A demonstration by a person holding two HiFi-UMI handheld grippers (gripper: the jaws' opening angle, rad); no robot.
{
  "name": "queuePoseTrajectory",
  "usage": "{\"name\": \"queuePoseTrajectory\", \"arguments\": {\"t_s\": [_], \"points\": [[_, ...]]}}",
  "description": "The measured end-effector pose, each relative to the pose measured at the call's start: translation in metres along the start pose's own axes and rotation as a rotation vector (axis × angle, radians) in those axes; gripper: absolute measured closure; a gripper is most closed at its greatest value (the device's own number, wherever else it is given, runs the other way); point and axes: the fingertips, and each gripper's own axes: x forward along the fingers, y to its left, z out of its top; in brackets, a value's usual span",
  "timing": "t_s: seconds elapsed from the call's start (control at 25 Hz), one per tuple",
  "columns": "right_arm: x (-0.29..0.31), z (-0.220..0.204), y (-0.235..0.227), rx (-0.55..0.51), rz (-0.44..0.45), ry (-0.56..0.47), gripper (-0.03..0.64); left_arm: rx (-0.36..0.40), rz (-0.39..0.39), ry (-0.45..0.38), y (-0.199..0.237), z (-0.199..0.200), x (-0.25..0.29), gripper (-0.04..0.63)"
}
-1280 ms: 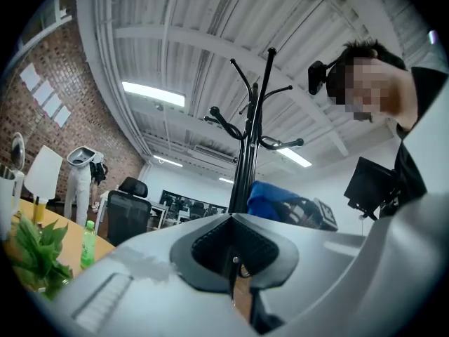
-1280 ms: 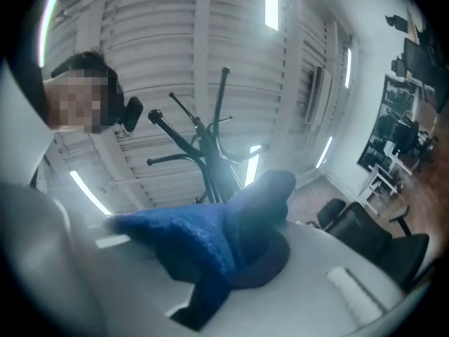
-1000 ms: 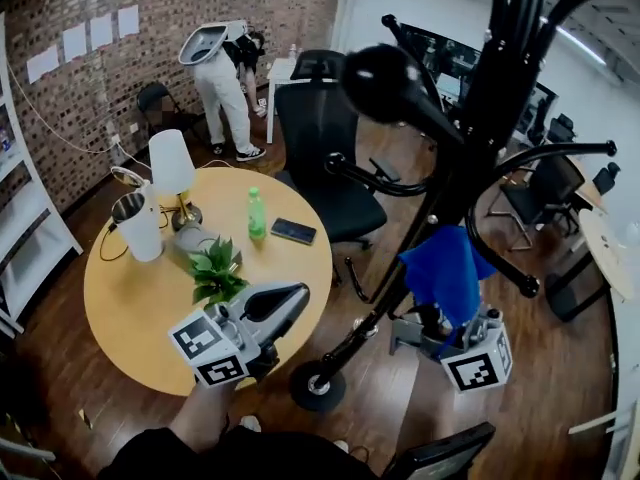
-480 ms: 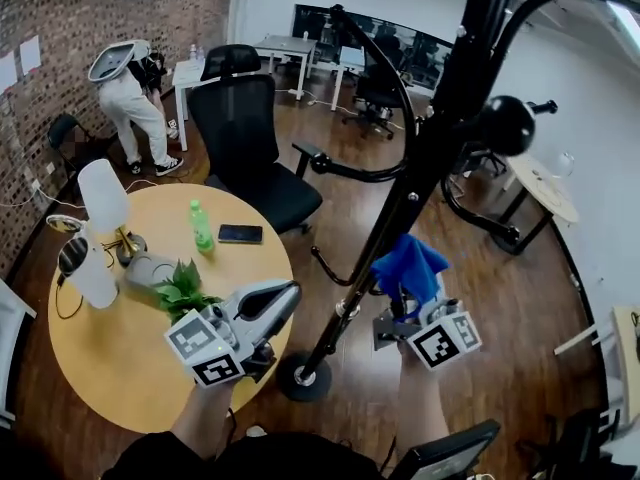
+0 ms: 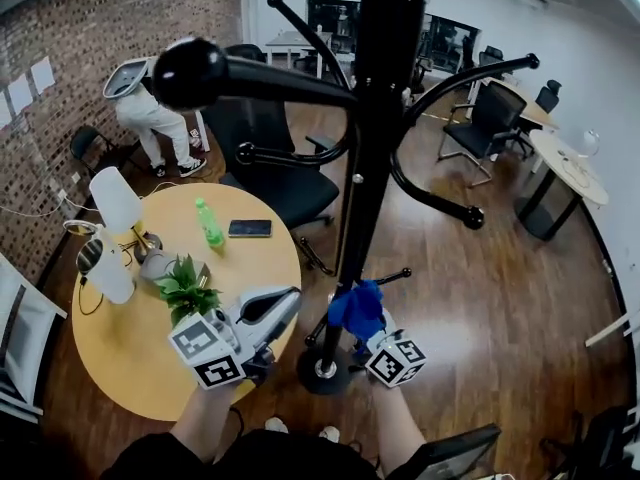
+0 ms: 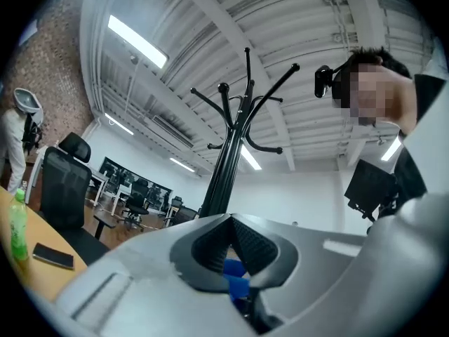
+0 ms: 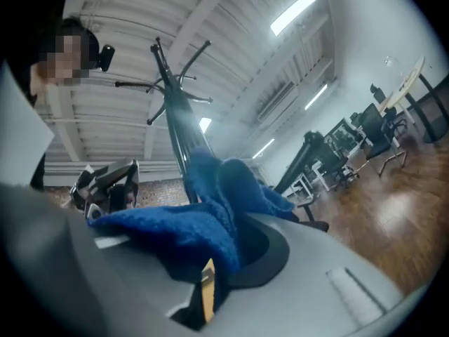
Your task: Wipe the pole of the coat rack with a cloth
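Cloth (image 5: 357,308) clamped in our right gripper (image 5: 364,330), pressed low on the upright pole (image 5: 372,148). Most of the pole lies above it, so we reckon the stroke runs upward. Left gripper (image 5: 288,300), jaws together and empty, hangs left of the pole.

A red brick wall (image 5: 60,38) fills the upper left, and a white wall (image 5: 600,68) runs down the right. The floor (image 5: 500,298) is dark wood planks. At lower left stands a round wooden table (image 5: 110,358) bearing a white lamp (image 5: 115,200), a green bottle (image 5: 209,223) and a potted plant (image 5: 185,286). A black office chair (image 5: 290,193) stands just behind it. Strip lights (image 6: 137,42) shine on the ribbed ceiling.
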Motion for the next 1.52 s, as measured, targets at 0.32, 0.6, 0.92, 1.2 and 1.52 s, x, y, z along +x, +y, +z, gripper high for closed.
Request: {"name": "queuePoseTrajectory", "arguments": {"t_s": [0.32,0.6,0.92,1.2,1.52], "points": [[-0.013,0.014,0.050,0.051,0.146,-0.027,0.595,0.016,0.046,0.064,-0.016,-0.017,0.003,0.595],[-0.015,0.004,0.114,0.074,0.231,0.207,0.595,0.024,-0.014,0.054,-0.025,-0.009,0.006,0.595],[0.024,0.005,0.073,-0.130,-0.003,0.167,0.595,0.009,-0.100,0.008,-0.004,0.016,-0.017,0.595],[0.051,0.107,0.133,-0.414,0.058,-0.016,0.595,0.004,-0.144,-0.067,0.017,0.039,-0.035,0.595],[0.078,0.254,0.223,-0.535,0.066,-0.340,0.595,0.015,-0.179,-0.128,0.025,0.062,-0.052,0.595]]}}
